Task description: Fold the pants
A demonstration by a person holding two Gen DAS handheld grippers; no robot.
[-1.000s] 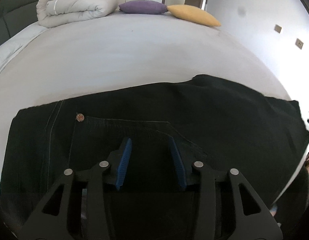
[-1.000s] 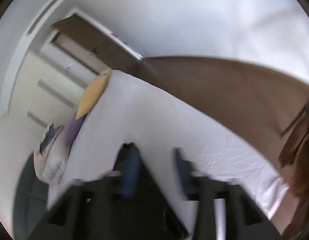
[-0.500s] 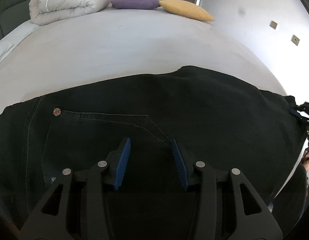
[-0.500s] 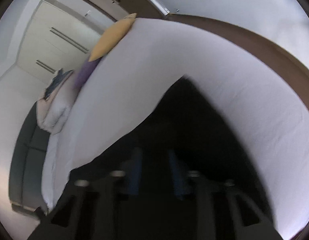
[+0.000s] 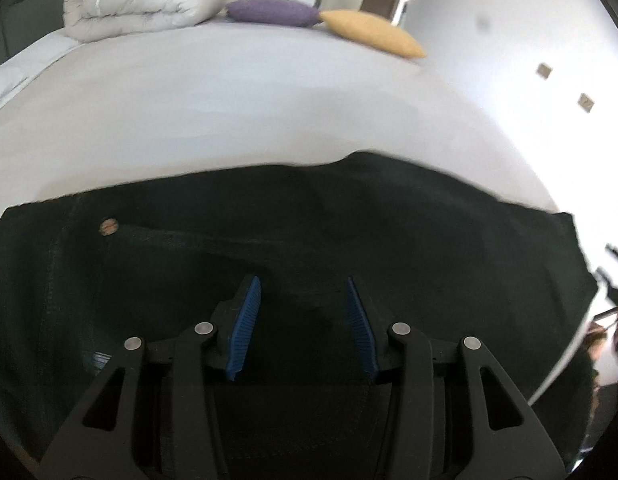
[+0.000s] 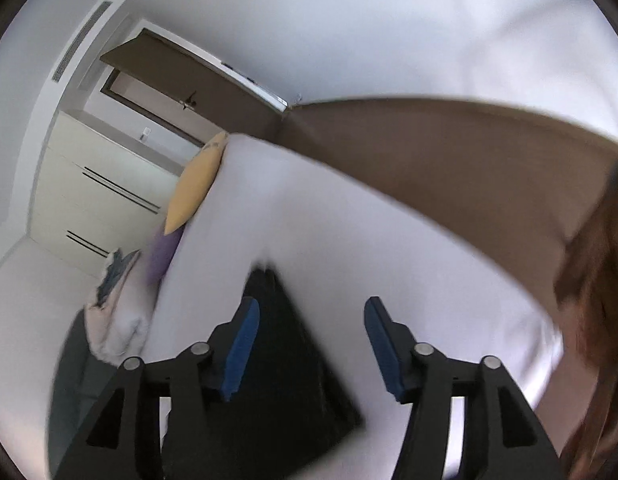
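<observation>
Dark pants (image 5: 349,240) lie spread across the near edge of a white bed (image 5: 229,112), rivet and pocket seam facing up. The left gripper (image 5: 303,308) hovers low over the waist area, fingers parted and holding nothing. The right gripper (image 6: 311,334), half a second ago down over the cloth with fingers closer together, has swung up and away, fingers now wide and empty, suggesting a fold has just been released and the next grasp awaits.

The right gripper (image 6: 311,344) has its blue-padded fingers (image 6: 241,348) spread apart, empty. Dark pants (image 6: 277,344) lie on the white bed (image 6: 349,220), under the left finger.
</observation>
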